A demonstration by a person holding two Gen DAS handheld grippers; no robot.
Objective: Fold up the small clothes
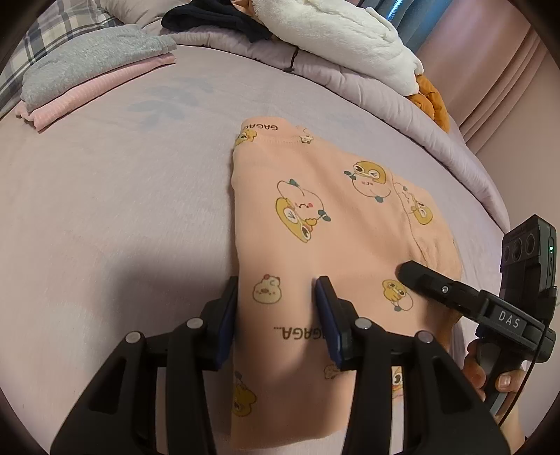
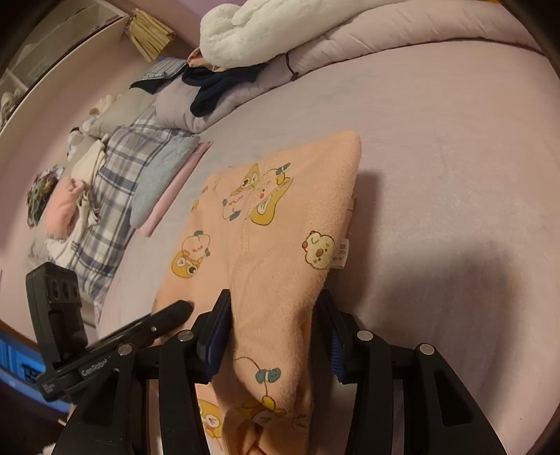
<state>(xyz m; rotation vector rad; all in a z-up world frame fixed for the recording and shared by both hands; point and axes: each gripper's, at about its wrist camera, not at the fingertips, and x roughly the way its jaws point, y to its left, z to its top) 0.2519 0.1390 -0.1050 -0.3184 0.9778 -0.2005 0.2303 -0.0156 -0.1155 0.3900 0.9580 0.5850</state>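
Note:
A peach garment with duck and chick cartoon prints [image 1: 315, 245] lies partly folded on the lilac bedsheet [image 1: 122, 210]. My left gripper [image 1: 278, 290] is open, its jaws straddling the garment's near left part. My right gripper shows in the left wrist view [image 1: 420, 276] at the garment's right edge. In the right wrist view my right gripper [image 2: 276, 315] is open, with a raised fold of the garment [image 2: 280, 227] lying between its jaws; I cannot tell if the pads touch the cloth. The left gripper's finger [image 2: 164, 318] rests on the cloth beside it.
A folded stack of grey and pink clothes [image 1: 94, 77] sits at the far left. A rolled lilac quilt [image 1: 350, 80] carries a white fleece item [image 1: 332, 38] and a dark garment [image 1: 217, 17]. A plaid pillow [image 2: 115, 182] lies by the wall.

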